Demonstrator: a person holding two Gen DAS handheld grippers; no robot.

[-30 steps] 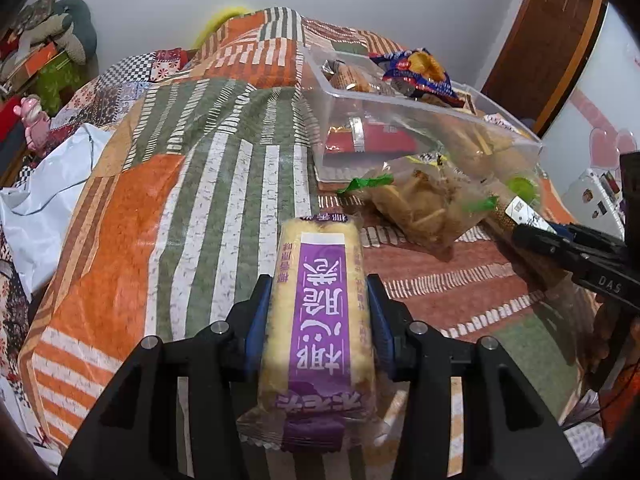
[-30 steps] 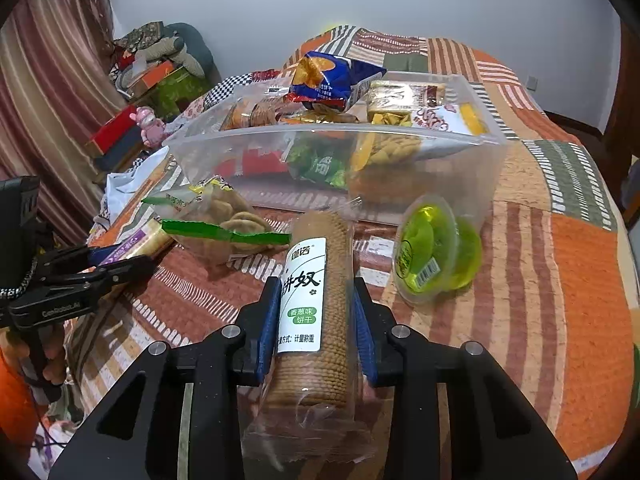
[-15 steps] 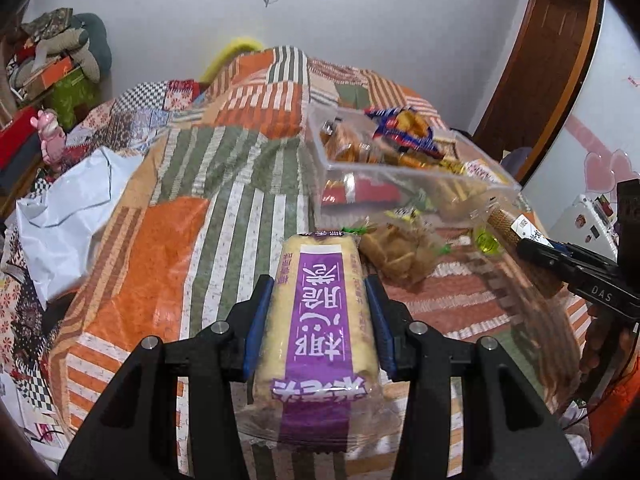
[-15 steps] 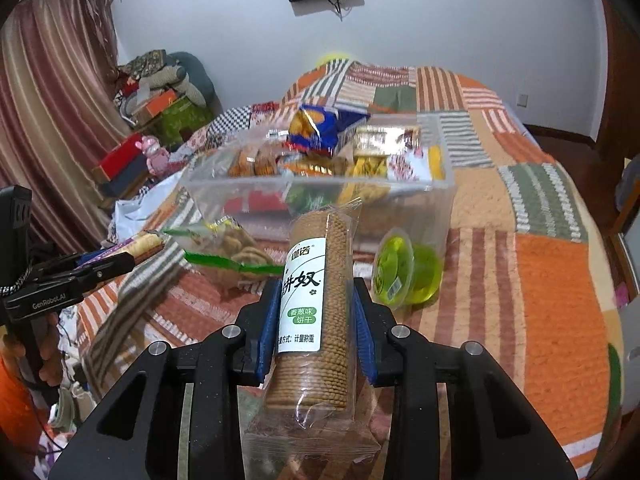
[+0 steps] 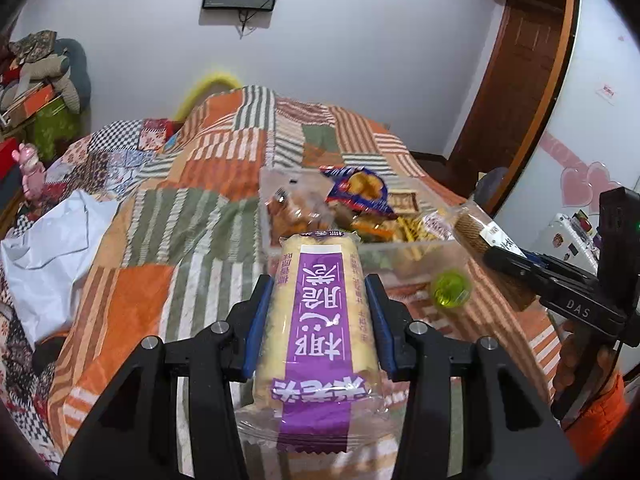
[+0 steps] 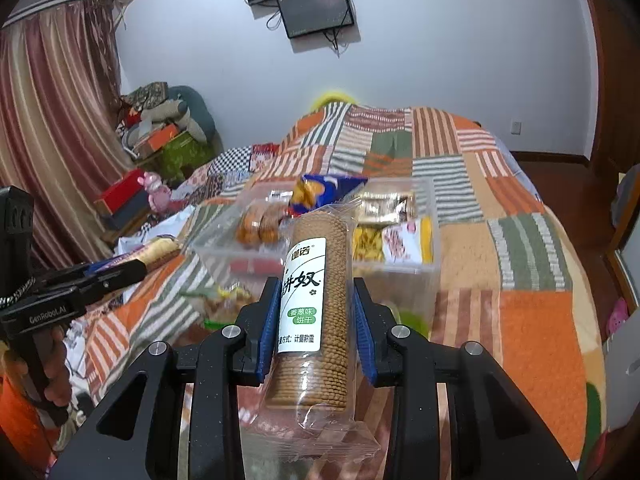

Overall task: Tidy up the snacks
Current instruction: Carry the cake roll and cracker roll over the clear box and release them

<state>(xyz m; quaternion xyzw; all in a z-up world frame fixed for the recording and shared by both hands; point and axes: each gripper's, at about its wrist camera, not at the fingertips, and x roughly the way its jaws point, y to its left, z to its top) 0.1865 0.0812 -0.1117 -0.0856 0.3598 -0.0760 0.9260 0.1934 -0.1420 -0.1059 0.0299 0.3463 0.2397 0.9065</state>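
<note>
My left gripper [image 5: 320,292] is shut on a yellow snack roll with a purple label [image 5: 320,312], held above the quilt. My right gripper [image 6: 316,296] is shut on a brown biscuit roll with a white label [image 6: 314,296]. A clear plastic bin [image 6: 434,240] full of snack packs stands on the bed just beyond both grippers. The same bin [image 5: 266,240] lies ahead and right in the left wrist view. A green jelly cup [image 5: 450,290] sits on the quilt in front of the bin. A clear bag of biscuits [image 6: 224,300] lies left of the right gripper, partly hidden.
A striped patchwork quilt [image 5: 132,280] covers the bed. A white cloth [image 5: 48,240] lies at its left edge. Boxes and soft toys [image 6: 164,128] pile up by the curtain. A wooden door [image 5: 516,80] stands at the right, a screen [image 6: 316,12] hangs on the wall.
Both grippers have risen with their rolls still held. The bin, the jelly cup and the biscuit bag now sit lower and farther off, and more of the wall shows.
</note>
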